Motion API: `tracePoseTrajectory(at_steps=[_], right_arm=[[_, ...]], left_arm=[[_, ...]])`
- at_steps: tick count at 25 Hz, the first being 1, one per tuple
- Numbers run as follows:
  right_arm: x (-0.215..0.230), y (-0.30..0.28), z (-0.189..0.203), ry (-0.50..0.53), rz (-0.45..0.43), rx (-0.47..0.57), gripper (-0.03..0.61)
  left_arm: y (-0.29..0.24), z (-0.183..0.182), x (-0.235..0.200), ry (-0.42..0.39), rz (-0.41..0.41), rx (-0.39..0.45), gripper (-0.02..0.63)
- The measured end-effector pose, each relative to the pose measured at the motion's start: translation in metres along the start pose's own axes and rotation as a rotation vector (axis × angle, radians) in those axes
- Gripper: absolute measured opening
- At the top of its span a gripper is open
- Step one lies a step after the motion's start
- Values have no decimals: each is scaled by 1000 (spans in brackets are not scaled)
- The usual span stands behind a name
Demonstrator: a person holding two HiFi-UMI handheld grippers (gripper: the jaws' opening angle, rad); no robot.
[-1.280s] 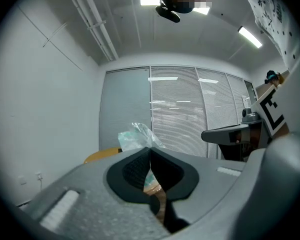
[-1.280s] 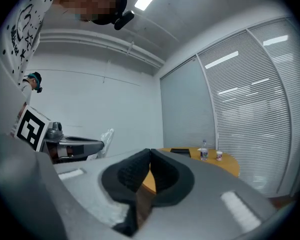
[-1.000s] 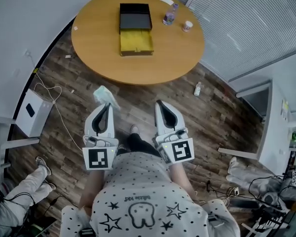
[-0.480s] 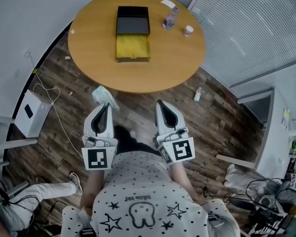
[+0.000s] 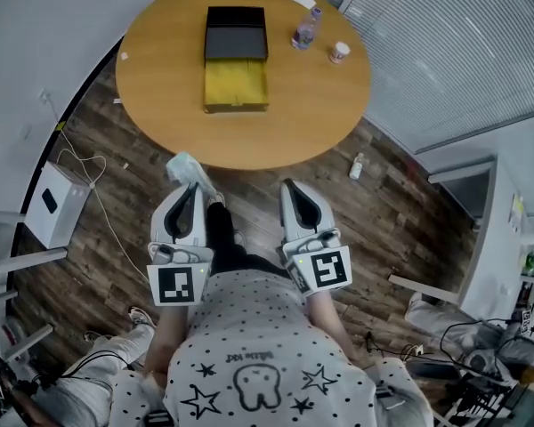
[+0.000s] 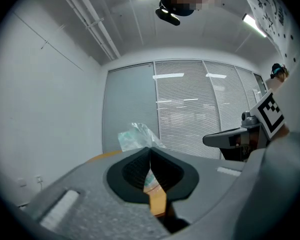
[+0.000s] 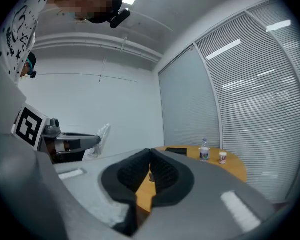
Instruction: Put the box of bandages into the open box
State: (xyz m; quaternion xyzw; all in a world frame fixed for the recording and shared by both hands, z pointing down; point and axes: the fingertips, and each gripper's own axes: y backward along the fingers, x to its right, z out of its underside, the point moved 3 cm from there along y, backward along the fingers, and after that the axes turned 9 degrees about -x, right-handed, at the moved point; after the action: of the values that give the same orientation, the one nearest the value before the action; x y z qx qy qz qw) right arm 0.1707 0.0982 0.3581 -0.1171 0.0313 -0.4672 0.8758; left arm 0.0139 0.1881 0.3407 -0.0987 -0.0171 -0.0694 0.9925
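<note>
Left gripper [image 5: 192,188]: fingers clamped on the plastic-wrapped pale-green packet [image 5: 189,172], which I take to be the box of bandages; it sticks out past the tips, over the floor, short of the counter [image 5: 320,105]. Right gripper [image 5: 287,185]: fingers together, nothing between them. The open box [image 5: 236,105] sits on the counter ahead and slightly right of the left gripper, well apart from it. Long axis runs away from the person, yellow tray nearest, black half behind. Left is the nearer hand and carries the load. Likely next: straight carry forward, release over the yellow tray.
</note>
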Motion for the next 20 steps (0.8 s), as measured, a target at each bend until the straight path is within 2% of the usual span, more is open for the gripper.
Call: tracePoseTrajectory(at_steps=[10,20], right_arm=[[12,-59,-15,-8,-8,-19,5],[33,-135,-46,-18,25,-7,5]], left_arm=[[-51,-6,-39,14,-1,-16,12],[-126,-26,-87,-1,58,-5,12]])
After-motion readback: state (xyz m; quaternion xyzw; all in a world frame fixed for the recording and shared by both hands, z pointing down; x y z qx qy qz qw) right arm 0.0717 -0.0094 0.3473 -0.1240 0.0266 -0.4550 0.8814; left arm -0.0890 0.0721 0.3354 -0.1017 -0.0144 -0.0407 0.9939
